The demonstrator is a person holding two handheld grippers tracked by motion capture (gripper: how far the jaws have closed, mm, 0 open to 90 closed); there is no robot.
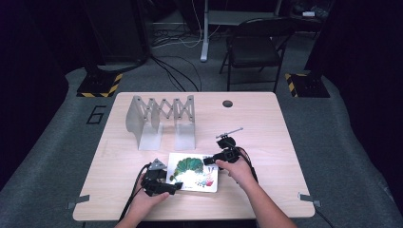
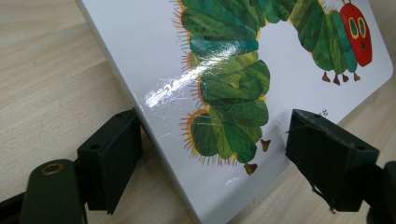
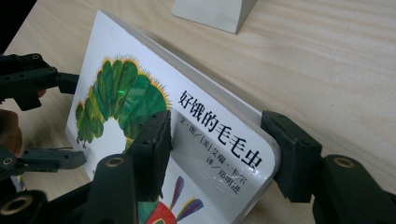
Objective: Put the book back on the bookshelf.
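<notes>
On the near half of the table [image 1: 266, 123], just ahead of the person's hands, lies the book [image 1: 194, 172], a white board book with a green caterpillar on its cover. The step in hand looks like lifting it between both tongs, probably toward the grey rack [image 1: 160, 119] standing well beyond it.

The right tongs [image 1: 209, 160] are clenched on the book's far right corner: in the right gripper view one pad [image 3: 152, 149] presses on the cover beside the printed title and the other [image 3: 290, 154] sits against the back, with that corner raised off the wood. The left tongs [image 1: 178, 186] straddle the near left edge but look released; in the left gripper view one pad [image 2: 112, 156] is at the spine edge and the other [image 2: 327, 156] stands just off the cover, so I judge no squeeze there yet.

To do this well, the left tongs should close squarely on the board's thickness before any lift, since the glossy cover may slip under a one-corner grip. Both hands ought then to rise together and keep the book from twisting. A grip deeper than the rounded corner would hold more surely, and the lift should stay slow until the book clears the table
</notes>
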